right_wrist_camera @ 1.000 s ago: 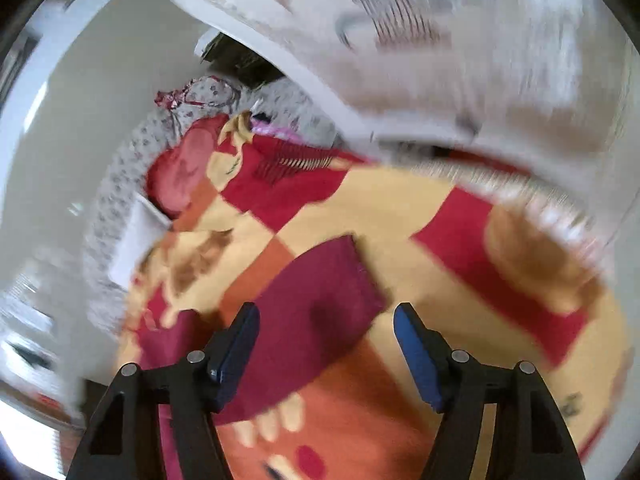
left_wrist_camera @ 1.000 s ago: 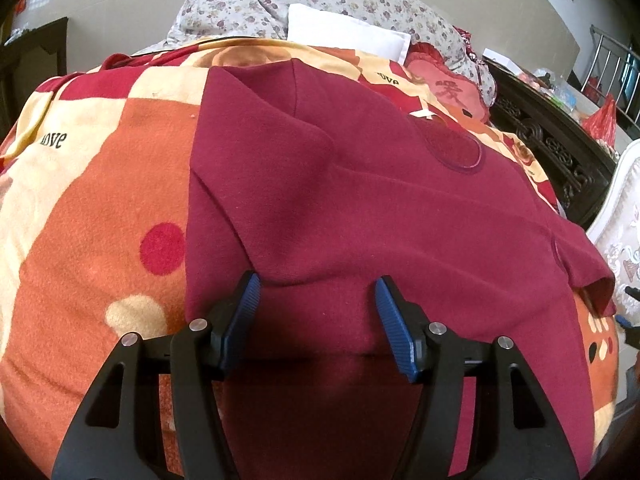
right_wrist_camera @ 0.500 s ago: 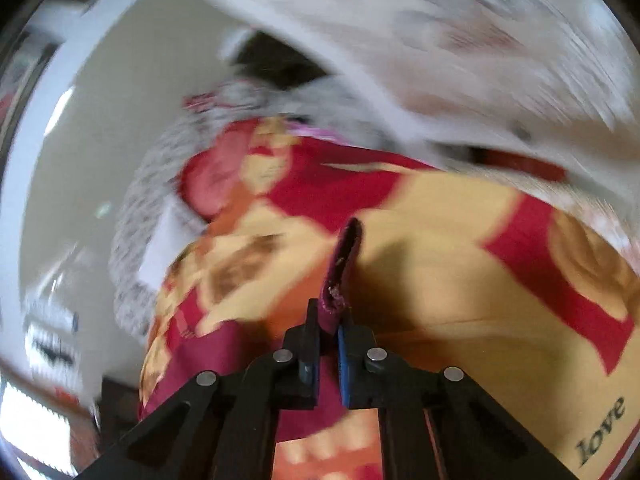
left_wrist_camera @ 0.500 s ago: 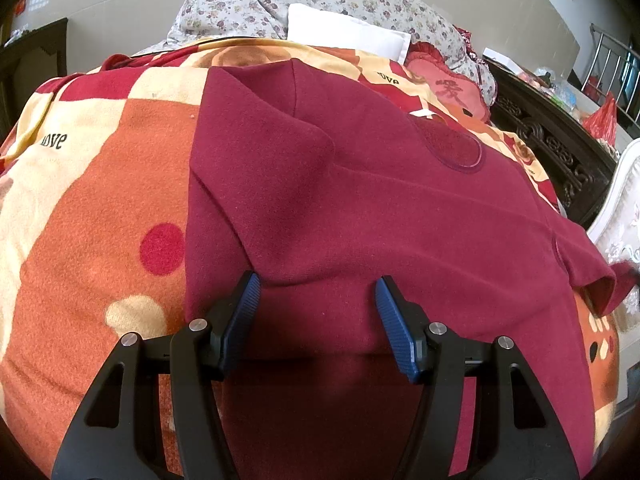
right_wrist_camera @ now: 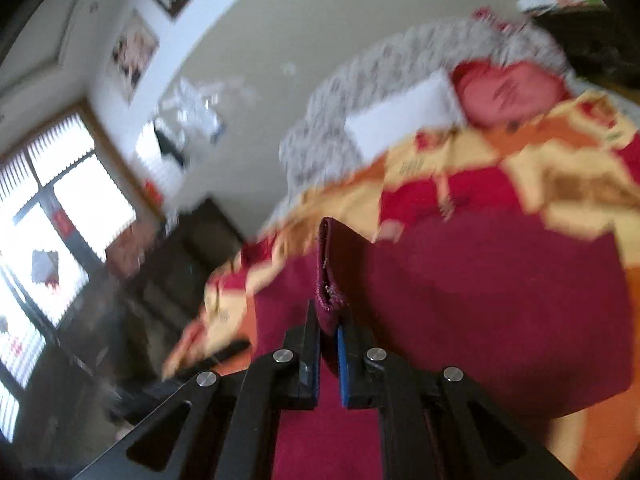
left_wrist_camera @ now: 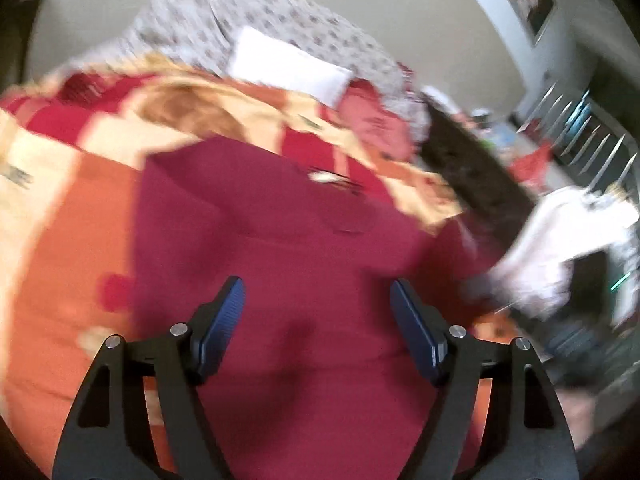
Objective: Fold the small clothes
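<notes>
The dark red fleece garment (left_wrist_camera: 304, 264) lies spread on the bed's orange-and-yellow patterned blanket (left_wrist_camera: 60, 240). The right tool (right_wrist_camera: 329, 354) is clamped on a sleeve cuff (right_wrist_camera: 330, 280), raising it, probably to fold inward. The left tool (left_wrist_camera: 316, 320) hangs spread wide, holding nothing, above the garment.

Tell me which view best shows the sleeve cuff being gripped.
The right wrist view: the cuff stands pinched between the shut jaws of the right gripper, its hem opening visible. The left wrist view shows only the blurred garment body under the open left gripper; no cuff can be made out.
</notes>
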`<state>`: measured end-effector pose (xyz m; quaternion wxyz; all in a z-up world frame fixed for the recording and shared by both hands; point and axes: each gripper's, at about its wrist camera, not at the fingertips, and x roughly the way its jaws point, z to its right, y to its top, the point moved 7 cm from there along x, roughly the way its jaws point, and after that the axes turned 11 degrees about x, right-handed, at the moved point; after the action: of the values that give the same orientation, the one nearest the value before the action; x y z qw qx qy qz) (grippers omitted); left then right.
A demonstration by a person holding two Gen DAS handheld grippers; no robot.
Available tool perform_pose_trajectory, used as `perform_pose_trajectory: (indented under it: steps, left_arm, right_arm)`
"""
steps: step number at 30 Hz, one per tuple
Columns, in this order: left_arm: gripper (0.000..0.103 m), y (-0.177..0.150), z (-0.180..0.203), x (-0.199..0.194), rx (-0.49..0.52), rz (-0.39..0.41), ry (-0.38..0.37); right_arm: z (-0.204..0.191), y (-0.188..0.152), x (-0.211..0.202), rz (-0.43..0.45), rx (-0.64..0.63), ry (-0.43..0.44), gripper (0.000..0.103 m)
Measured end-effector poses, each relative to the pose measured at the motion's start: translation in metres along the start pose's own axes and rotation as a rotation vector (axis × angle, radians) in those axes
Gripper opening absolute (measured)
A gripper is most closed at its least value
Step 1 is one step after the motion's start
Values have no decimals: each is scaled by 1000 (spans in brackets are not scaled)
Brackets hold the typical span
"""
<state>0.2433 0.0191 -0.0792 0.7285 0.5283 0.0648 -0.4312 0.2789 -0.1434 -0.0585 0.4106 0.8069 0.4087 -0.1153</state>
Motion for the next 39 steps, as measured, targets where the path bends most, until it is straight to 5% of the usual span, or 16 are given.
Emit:
perform_pose_trajectory:
  steps: [4,6,9,11,13,15,19,22,24,25,28,31,39]
  left_arm:
    - [75,-5,14,41,-93,-135,-172]
    - [75,-15,18,65,-87,-224,-153]
    - [75,-19,28,81,-88,-245,-174]
    - [75,-24,33,87,-86,-258,-175]
    - [75,-28,37,92,-75,-265,-172]
    - [75,-28,40,92,-58,-253,-169]
    - [74,-31,40,90,-41,-221,-143]
    - [53,-32,42,84,2,-202,-91]
    - [16,-33,39,83,15,-202,-46]
    - [8,-32,37,83,25,-212,-1]
    - [5,-24,40,80,71,-212,53]
    - [4,5,54,60,132,-132,53]
    - [4,64,9,-12,69,20,90]
  right_arm:
    - [8,-39,44,-62,-53,-81,6]
    - [13,-47,51,-47,-93,-135,6]
    - [17,-54,53,-43,-145,-209,9]
    - [17,-55,50,-56,-166,-233,16]
    - [20,-57,41,-68,-187,-271,44]
    - [23,-58,27,-55,-225,-324,57]
    - [48,-69,-7,-82,-248,-436,57]
    - [75,-86,-24,-120,-190,-508,57]
    - [84,-92,-30,-107,-150,-493,58]
    - [84,-93,-31,-99,-153,-491,59]
    - [80,-98,-26,-96,-213,-520,68]
    - [78,-101,-27,-88,-229,-525,68]
    - [79,-96,-27,-84,-177,-463,69]
